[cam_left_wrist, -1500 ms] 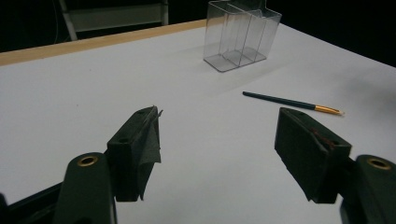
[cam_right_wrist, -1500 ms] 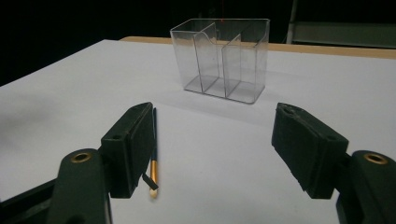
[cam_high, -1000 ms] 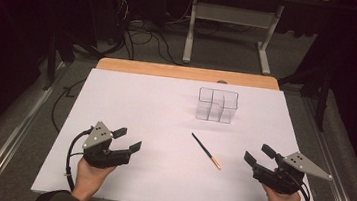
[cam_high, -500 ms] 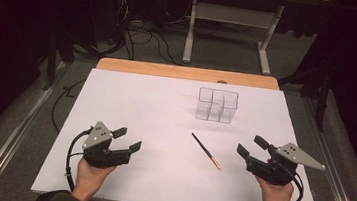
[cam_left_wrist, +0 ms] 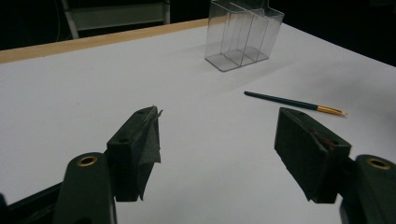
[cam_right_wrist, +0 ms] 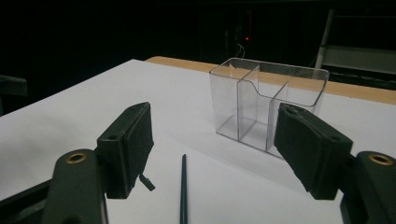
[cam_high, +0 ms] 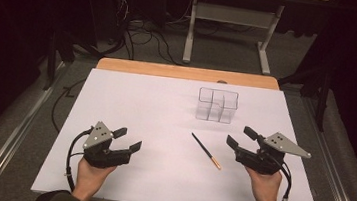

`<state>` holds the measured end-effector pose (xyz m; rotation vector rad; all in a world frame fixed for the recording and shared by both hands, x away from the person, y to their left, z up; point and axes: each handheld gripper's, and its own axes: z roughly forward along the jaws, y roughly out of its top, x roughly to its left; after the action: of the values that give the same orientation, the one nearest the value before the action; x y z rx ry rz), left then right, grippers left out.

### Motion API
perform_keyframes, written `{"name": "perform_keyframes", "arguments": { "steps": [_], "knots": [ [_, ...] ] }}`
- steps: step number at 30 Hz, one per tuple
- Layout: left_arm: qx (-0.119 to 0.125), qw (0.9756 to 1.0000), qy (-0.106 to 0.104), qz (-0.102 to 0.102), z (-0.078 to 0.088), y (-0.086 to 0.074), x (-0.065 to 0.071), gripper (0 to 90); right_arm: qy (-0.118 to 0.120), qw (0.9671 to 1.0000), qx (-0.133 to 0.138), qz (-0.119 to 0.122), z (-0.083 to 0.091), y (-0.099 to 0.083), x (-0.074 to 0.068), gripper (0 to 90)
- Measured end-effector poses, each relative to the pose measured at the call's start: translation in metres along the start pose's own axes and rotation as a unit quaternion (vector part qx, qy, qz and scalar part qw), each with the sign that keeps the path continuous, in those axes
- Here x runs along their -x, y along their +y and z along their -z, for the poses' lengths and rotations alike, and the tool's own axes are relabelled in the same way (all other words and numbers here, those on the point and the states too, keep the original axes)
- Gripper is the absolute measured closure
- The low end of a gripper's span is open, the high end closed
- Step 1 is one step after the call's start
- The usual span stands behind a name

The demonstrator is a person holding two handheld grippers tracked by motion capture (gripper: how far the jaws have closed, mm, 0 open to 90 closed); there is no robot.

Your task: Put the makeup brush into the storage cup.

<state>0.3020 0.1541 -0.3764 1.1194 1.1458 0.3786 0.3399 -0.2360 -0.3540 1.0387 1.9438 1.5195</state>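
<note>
High view: a white sheet point(cam_high: 163, 129) covers the desk point(cam_high: 184, 72), whose bare wooden edge shows as a strip along the far side. A clear plastic box point(cam_high: 217, 104) with inner dividers stands right of centre toward the far edge. Near it, apart from the box, a thin dark brush point(cam_high: 206, 150) with a gold ferrule and pale tip lies flat at a slant. The left tongs point(cam_high: 128, 140) sit near-left in a hand point(cam_high: 89, 176), jaws spread and holding nothing, a grey three-cornered plate on top and a black cable looping behind. The right tongs point(cam_high: 242, 138) sit near-right in the other hand point(cam_high: 265, 187), jaws likewise parted and empty, pointing left toward the brush, just beside its pale end. Both sleeves are cut off at the bottom edge.

Left gripper view: two matte black padded jaws stand wide apart; the left pad's lining is frayed at its tip. Beyond them lie the brush point(cam_left_wrist: 295, 103) and the box point(cam_left_wrist: 243, 32), its top cut off.

Right gripper view: jaws wide apart above the sheet; the brush point(cam_right_wrist: 183, 191) handle runs between them, its lower end cut off. The box point(cam_right_wrist: 261, 105) stands beyond, partly hidden by the right jaw.
</note>
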Motion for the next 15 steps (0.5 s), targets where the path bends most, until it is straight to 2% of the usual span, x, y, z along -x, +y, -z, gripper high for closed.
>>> {"name": "perform_keyframes", "arguments": {
  "steps": [15],
  "knots": [
    [-0.004, 1.0000, 0.000, -0.001, -0.001, -0.001, 0.000, 31.3, 0.010, 0.9999, 0.005, 0.001, -0.020, 0.008, -0.007, 29.6]
  ]
}}
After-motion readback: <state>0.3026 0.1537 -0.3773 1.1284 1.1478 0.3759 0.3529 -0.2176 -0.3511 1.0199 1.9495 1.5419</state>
